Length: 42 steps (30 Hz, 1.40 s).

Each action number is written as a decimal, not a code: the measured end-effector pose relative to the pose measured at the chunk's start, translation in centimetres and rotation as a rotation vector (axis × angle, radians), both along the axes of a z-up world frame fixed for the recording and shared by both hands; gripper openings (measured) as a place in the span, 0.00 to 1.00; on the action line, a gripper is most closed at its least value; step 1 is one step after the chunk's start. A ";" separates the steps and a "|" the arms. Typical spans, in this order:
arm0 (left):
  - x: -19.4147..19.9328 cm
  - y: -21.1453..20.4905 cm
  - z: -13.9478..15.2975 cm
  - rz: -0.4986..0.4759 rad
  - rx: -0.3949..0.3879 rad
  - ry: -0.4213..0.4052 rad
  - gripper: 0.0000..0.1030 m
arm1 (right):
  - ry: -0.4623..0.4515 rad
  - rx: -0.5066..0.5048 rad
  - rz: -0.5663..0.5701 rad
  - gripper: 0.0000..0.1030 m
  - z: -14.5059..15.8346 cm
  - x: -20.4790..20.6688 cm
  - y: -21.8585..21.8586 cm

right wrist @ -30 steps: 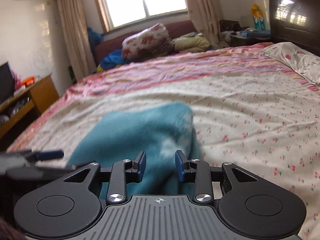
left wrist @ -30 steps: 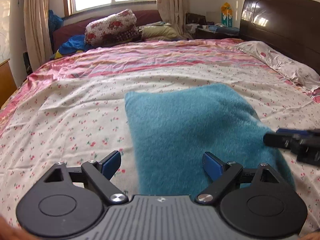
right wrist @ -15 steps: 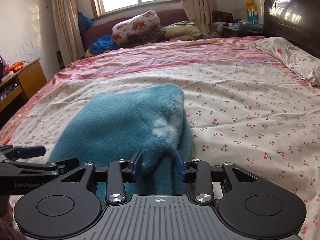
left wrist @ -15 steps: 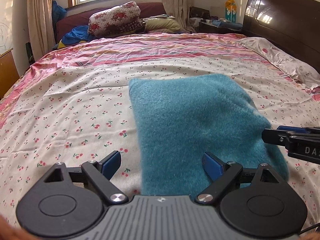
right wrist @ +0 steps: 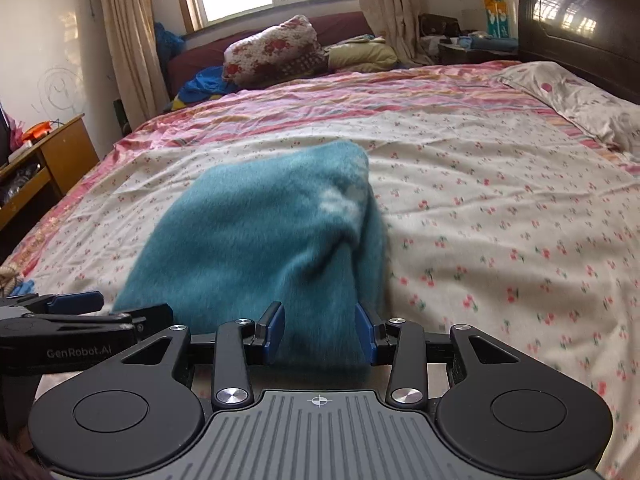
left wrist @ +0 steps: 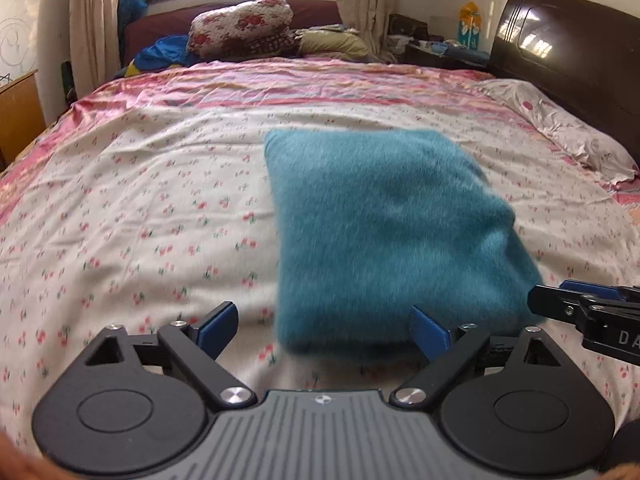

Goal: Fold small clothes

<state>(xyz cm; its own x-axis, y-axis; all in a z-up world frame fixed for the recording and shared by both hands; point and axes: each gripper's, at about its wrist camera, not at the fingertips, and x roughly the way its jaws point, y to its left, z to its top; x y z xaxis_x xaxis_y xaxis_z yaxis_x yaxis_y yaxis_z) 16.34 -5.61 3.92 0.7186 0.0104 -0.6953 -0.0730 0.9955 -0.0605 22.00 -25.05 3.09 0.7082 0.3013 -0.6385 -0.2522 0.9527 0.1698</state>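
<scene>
A folded teal fleece garment (left wrist: 384, 232) lies flat on the flowered bedsheet (left wrist: 140, 220). My left gripper (left wrist: 322, 330) is open and empty, just short of the garment's near left corner. In the right wrist view the same garment (right wrist: 264, 240) bulges up on its right side. My right gripper (right wrist: 320, 332) is open about the garment's near right edge, its blue pads on either side without pinching. The right gripper's fingers show at the right edge of the left view (left wrist: 580, 304); the left gripper shows at the left edge of the right view (right wrist: 72, 312).
A dark wooden headboard (left wrist: 568, 64) and a pillow (left wrist: 560, 128) are on the right. Bundled quilts and bedding (left wrist: 240, 36) lie under the window at the far side. A wooden cabinet (right wrist: 44, 160) stands left of the bed.
Both grippers have pulled back towards the near edge of the garment. The right gripper's jaws have widened from a narrow gap. The garment has settled flatter on the bed.
</scene>
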 end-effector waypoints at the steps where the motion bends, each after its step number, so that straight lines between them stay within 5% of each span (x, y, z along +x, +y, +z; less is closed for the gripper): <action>1: -0.3 -0.2 -0.3 0.004 0.009 0.010 0.95 | 0.005 -0.001 -0.002 0.37 -0.2 -0.4 0.0; 42: -8.7 -1.3 -1.3 -0.009 0.021 0.018 0.98 | 0.056 -0.009 0.022 0.43 -2.3 -8.6 0.1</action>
